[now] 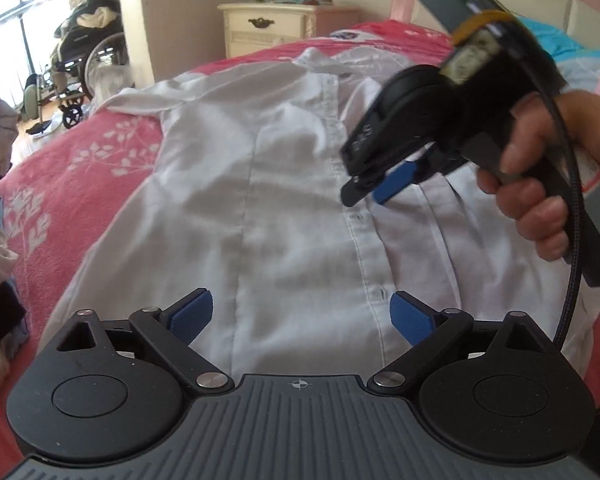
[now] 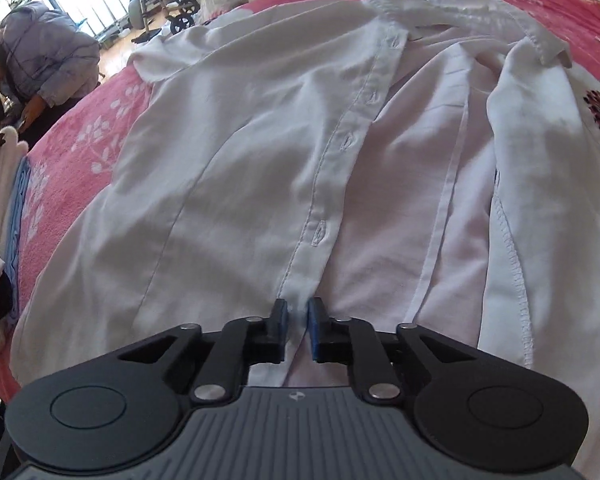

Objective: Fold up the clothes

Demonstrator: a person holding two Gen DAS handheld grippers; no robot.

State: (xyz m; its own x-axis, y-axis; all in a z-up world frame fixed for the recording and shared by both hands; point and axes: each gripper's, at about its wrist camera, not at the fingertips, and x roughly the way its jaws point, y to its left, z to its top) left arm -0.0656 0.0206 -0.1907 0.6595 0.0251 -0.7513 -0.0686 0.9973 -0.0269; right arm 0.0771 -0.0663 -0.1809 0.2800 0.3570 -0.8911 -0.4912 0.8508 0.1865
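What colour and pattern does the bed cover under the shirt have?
The bed cover is pink-red with a white leaf print, clearest in the right wrist view.

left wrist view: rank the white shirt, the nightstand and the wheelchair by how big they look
1. white shirt, fills most of the frame
2. wheelchair and nightstand look about alike; both stand far off, so their order is unsure

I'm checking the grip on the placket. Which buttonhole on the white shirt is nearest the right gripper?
The lowest buttonhole on the white cotton button-up shirt, just above the right gripper, whose jaws pinch the placket. The others sit farther up toward the collar.
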